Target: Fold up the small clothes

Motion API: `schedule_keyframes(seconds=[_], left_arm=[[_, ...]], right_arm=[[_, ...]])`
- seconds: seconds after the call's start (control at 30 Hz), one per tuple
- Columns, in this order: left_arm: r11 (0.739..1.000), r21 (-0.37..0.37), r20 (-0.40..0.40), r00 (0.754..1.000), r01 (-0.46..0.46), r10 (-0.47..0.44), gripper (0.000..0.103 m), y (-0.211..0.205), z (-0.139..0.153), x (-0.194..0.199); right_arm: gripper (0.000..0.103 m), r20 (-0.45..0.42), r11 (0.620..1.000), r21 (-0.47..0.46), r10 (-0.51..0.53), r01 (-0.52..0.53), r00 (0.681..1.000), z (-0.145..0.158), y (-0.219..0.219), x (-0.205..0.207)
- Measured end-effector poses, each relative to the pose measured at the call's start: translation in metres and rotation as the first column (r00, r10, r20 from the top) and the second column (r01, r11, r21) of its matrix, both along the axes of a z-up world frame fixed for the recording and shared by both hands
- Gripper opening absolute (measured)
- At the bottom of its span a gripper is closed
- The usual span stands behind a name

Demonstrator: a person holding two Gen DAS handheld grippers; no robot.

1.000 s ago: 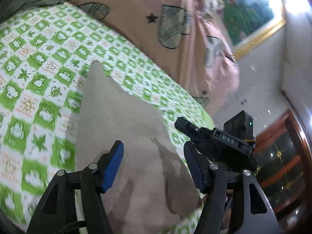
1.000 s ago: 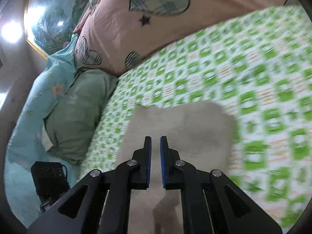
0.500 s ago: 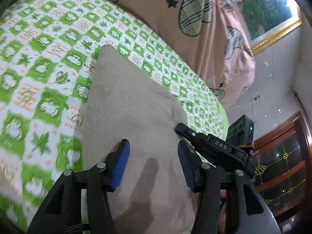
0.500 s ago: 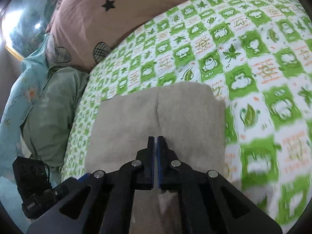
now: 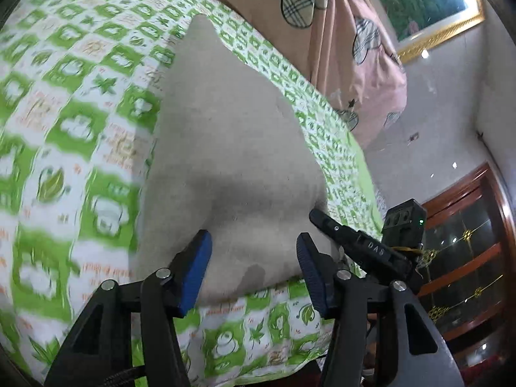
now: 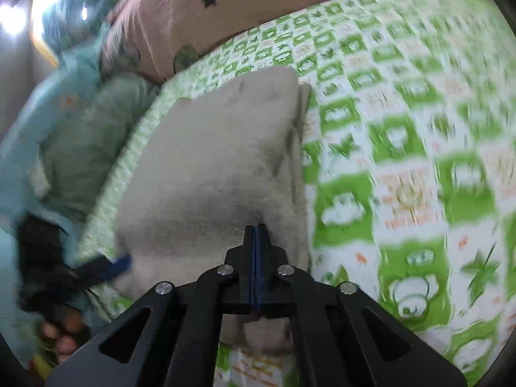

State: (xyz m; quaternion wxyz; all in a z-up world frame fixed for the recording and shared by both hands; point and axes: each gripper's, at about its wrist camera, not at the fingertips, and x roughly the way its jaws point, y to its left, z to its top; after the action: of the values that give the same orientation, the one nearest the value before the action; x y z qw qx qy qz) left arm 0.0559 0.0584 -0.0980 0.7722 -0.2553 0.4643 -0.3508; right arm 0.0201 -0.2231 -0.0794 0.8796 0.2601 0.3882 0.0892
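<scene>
**Beige garment pinched at the near edge of the bed**

On the green-and-white patterned bedsheet [image 5: 80,135], close to the bed's near edge, lies a beige garment [image 5: 232,148], its soft knit surface bulging upward in the middle. The right gripper [image 6: 256,229] has its jaws pressed together on the cloth, with a raised fold of the beige fabric caught at the fingertips; from its own camera the garment [image 6: 209,167] rises as a puffed mound, and a thinner layer of the same cloth shows along its right side, lying flat on the sheet [image 6: 403,135].

The left gripper [image 5: 253,251] hangs with its jaws spread wide, blue pads [image 5: 195,271] apart (nothing sits between them), just above the garment's near hem. In the left wrist view the right gripper [image 5: 354,242] shows as a black arm reaching onto the garment's near right corner.

Toward the far edge of the bed a pink quilt [image 5: 322,9] with plaid heart patches is heaped. A gold-framed painting [image 5: 429,3] hangs on the wall behind, and a wooden cabinet [image 5: 467,242] with glass doors stands off the bed's right side. Off the left side, the right wrist view shows a pale green pillow [image 6: 93,135] against light blue bedding [image 6: 22,148], much of it blurred.
</scene>
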Motion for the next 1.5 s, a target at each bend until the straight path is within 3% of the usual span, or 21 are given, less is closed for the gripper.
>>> schedule_keyframes(seconds=[0.03,0.17,0.33,0.53,0.6,0.73,0.8,0.9,1.07,1.13,1.2,1.3,1.33,1.4,1.5], left_arm=[[1.000,0.003,0.008,1.000,-0.005,0.005,0.055,0.001,0.000,-0.003],[0.996,0.080,0.059,0.998,-0.025,0.021,0.057,-0.005,0.007,-0.016],[0.992,0.109,0.071,0.996,-0.057,0.049,0.059,-0.010,0.008,-0.026],[0.978,0.185,0.101,0.991,-0.099,0.082,0.069,-0.011,0.017,-0.039],[0.969,0.222,0.113,0.990,-0.110,0.086,0.070,-0.012,0.017,-0.044],[0.942,0.314,0.143,0.987,-0.119,0.077,0.071,-0.018,0.022,-0.054],[0.930,0.340,0.155,0.984,-0.140,0.091,0.077,-0.017,0.026,-0.060],[0.887,0.413,0.211,0.969,-0.208,0.129,0.080,-0.013,0.036,-0.073],[0.757,0.546,0.376,0.912,-0.360,0.163,0.084,-0.012,0.051,-0.102],[0.718,0.567,0.415,0.893,-0.403,0.173,0.085,-0.011,0.054,-0.108],[0.708,0.570,0.417,0.889,-0.418,0.189,0.085,-0.007,0.056,-0.106],[0.720,0.555,0.398,0.893,-0.416,0.210,0.085,0.004,0.058,-0.101],[0.707,0.570,0.396,0.894,-0.419,0.210,0.085,0.004,0.060,-0.100],[0.640,0.625,0.418,0.884,-0.446,0.208,0.085,0.002,0.063,-0.105],[0.598,0.669,0.423,0.888,-0.441,0.180,0.085,-0.004,0.067,-0.113]], right_arm=[[0.000,0.007,1.000,0.022,-0.005,0.005,1.000,0.000,-0.004,-0.003],[0.000,0.010,1.000,-0.030,0.002,-0.002,1.000,0.004,0.003,-0.001],[0.000,0.017,0.999,-0.038,-0.001,0.001,1.000,0.005,0.002,-0.007],[0.004,0.047,0.982,-0.186,0.015,-0.006,0.999,0.023,0.019,-0.028],[0.004,0.033,0.975,-0.222,0.042,-0.033,0.999,0.018,0.023,-0.035],[0.003,0.039,0.980,-0.197,0.043,-0.034,0.998,0.013,0.018,-0.045],[0.004,0.035,0.979,-0.200,0.035,-0.027,0.999,0.018,0.018,-0.047],[0.004,0.047,0.976,-0.217,0.025,-0.014,0.999,0.028,0.020,-0.055],[0.004,0.073,0.975,-0.220,0.022,-0.005,0.997,0.038,0.021,-0.073],[0.004,0.089,0.974,-0.225,0.007,0.013,0.996,0.040,0.021,-0.080],[0.004,0.101,0.974,-0.224,0.000,0.023,0.995,0.042,0.018,-0.084],[0.004,0.102,0.975,-0.219,-0.005,0.028,0.995,0.047,0.017,-0.087],[0.004,0.101,0.975,-0.219,-0.002,0.025,0.995,0.048,0.017,-0.088],[0.004,0.099,0.975,-0.223,0.006,0.017,0.995,0.051,0.018,-0.090],[0.005,0.094,0.975,-0.220,0.003,0.018,0.996,0.053,0.018,-0.098]])
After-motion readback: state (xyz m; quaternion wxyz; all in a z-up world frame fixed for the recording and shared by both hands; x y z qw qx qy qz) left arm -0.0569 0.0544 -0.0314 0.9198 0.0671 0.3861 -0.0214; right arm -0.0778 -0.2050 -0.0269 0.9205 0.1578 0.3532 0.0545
